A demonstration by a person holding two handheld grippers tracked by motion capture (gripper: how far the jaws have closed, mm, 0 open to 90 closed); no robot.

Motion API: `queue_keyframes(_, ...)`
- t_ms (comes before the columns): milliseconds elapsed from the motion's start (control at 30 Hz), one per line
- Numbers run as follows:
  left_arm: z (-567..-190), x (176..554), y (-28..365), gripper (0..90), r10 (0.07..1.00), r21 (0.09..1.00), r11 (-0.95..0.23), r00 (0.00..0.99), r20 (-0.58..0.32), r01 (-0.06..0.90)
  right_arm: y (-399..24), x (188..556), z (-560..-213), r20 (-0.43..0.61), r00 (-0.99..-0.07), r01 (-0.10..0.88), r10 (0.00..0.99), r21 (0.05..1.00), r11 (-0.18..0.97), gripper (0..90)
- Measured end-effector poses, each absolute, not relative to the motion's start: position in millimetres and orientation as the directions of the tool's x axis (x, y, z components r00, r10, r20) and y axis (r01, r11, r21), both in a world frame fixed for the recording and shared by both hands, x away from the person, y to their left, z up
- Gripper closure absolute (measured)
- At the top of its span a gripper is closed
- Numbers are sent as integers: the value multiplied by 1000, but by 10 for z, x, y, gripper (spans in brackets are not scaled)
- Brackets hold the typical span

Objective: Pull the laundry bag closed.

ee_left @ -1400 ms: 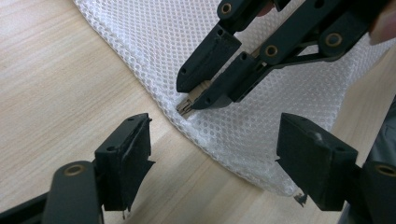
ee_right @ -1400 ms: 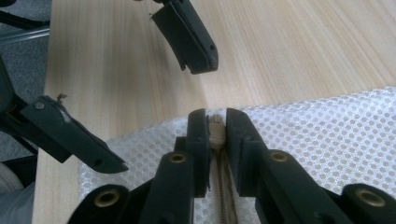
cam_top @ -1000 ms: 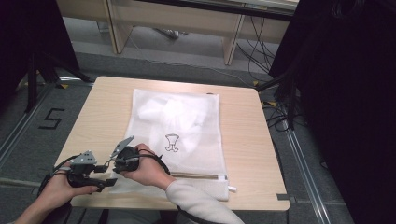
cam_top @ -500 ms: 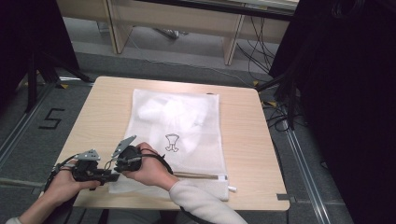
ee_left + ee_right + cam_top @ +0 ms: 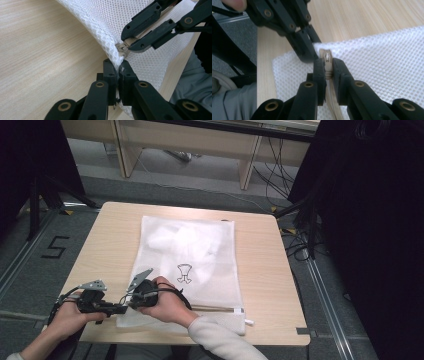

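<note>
A white mesh laundry bag (image 5: 190,250) lies flat on the wooden table (image 5: 260,270), its zipper along the near edge. My left gripper (image 5: 118,71) has just closed its jaws and is shut on the bag's near-left corner (image 5: 115,56). My right gripper (image 5: 327,67) is shut on the beige zipper pull (image 5: 327,56) at that same corner. In the high view the two grippers meet tip to tip, left gripper (image 5: 120,309) beside right gripper (image 5: 129,303). The corner mesh is lifted slightly off the table.
A black logo (image 5: 184,272) marks the bag's middle, with a bulk of white cloth (image 5: 175,237) inside toward the far end. Bare wood lies left of the bag (image 5: 110,250) and right of it. The table's near edge (image 5: 280,342) is close to the hands.
The left gripper's jaws have closed onto the bag's corner next to the right gripper. Both hands have stayed at the near-left corner.
</note>
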State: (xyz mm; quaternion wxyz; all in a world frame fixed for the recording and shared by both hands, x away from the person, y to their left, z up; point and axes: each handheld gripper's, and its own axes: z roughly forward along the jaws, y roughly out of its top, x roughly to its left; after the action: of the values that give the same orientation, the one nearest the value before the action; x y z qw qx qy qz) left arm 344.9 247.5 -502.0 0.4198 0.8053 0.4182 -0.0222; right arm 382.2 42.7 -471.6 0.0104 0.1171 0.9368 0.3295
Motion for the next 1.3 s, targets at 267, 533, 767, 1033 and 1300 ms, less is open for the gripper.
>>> queue_keyframes(267, -5018, 3448, 2476, 852, 653, 662, -308, 658, -374, 683, 368, 3814, -4750, 68, -970, 223, 232, 618, 754, 824)
queue_keyframes(533, -5000, 3432, 2452, 852, 666, 666, -326, 663, -342, 671, 320, 3805, -4778, 66, -971, 220, 230, 624, 750, 824)
queue_keyframes(767, -4993, 3422, 2436, 852, 667, 674, -351, 679, -308, 650, 272, 3794, -4799, 69, -970, 223, 233, 628, 746, 824)
queue_keyframes(1033, -5011, 3417, 2428, 852, 670, 685, -324, 669, -321, 652, 235, 3789, -4816, 77, -969, 230, 235, 626, 745, 824)
queue_keyframes(1300, -5004, 3418, 2447, 852, 666, 677, -326, 669, -330, 659, 209, 3781, -4807, 79, -968, 236, 240, 619, 749, 824)
